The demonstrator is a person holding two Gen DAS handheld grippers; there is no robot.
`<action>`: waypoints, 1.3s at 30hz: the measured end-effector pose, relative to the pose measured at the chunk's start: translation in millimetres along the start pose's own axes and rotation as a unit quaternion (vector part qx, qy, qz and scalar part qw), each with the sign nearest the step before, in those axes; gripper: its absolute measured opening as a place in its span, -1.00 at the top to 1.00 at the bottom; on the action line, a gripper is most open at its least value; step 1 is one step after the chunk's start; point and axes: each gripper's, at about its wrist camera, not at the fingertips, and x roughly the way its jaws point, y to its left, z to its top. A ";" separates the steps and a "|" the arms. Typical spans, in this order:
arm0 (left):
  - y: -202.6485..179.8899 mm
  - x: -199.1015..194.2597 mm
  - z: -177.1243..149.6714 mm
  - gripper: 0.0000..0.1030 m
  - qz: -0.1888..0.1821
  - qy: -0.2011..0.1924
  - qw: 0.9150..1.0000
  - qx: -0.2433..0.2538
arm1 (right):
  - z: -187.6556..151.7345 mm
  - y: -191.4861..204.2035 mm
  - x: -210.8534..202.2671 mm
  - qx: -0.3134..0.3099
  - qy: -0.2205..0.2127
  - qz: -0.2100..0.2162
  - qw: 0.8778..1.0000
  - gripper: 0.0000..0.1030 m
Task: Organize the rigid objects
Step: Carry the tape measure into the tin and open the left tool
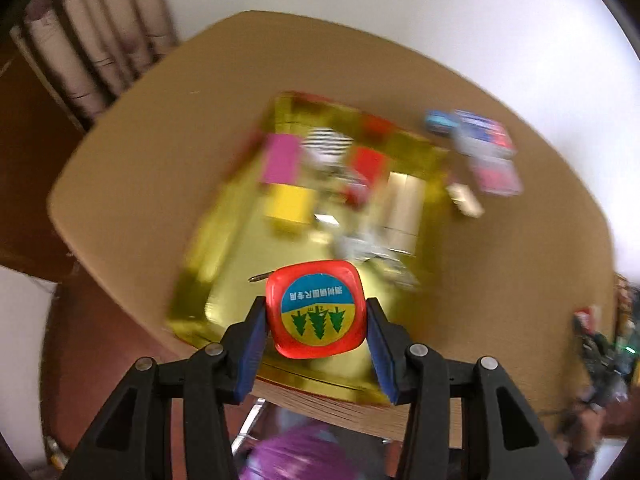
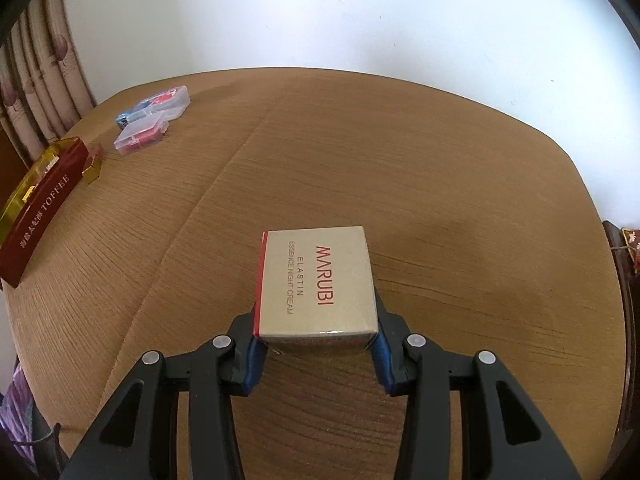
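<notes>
L gripper (image 1: 316, 330) – clamped on red tape measure (image 1: 316, 310) above gold tray (image 1: 224, 248) | R gripper (image 2: 316, 344) – gripping MARUBI box (image 2: 318, 284) sides, on table (image 2: 440, 184)

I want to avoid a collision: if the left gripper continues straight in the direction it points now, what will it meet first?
Probably the gold tray. The left gripper, shut on the red tape measure, points down over the tray's bare near floor. Blur hides depth, so the tray's contents farther on look clear of that line.
</notes>
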 end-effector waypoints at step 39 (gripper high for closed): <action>56.5 -38.5 -119.3 -0.16 0.089 -0.222 0.969 0.057 | 80.9 197.3 -74.2 -0.041 -0.020 0.228 0.973 0.22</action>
